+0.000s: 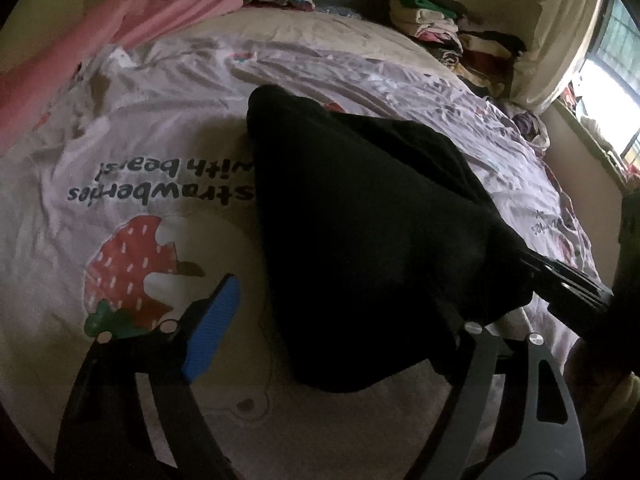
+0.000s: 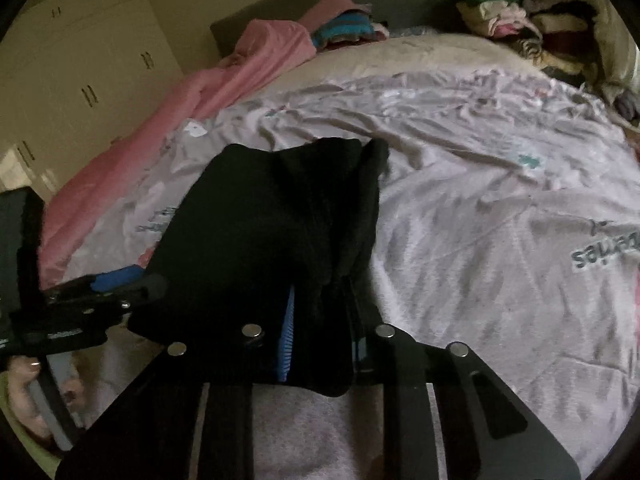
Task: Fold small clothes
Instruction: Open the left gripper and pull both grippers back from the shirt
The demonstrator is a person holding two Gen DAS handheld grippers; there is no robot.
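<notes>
Right wrist view: my right gripper (image 2: 320, 344) pinches one edge of the limp black knit garment (image 2: 276, 216) — light, floppy cloth draped over the strawberry-print bedsheet (image 2: 500, 200). My left gripper (image 1: 336, 320) gapes wide beside it; I'd take the opposite hem.

One black garment (image 2: 280, 232), two hand-held grippers, left (image 1: 336, 320) and right (image 2: 320, 340), one pink blanket (image 2: 208, 92), two clothes piles (image 1: 452, 36) at the bed's far edge.
</notes>
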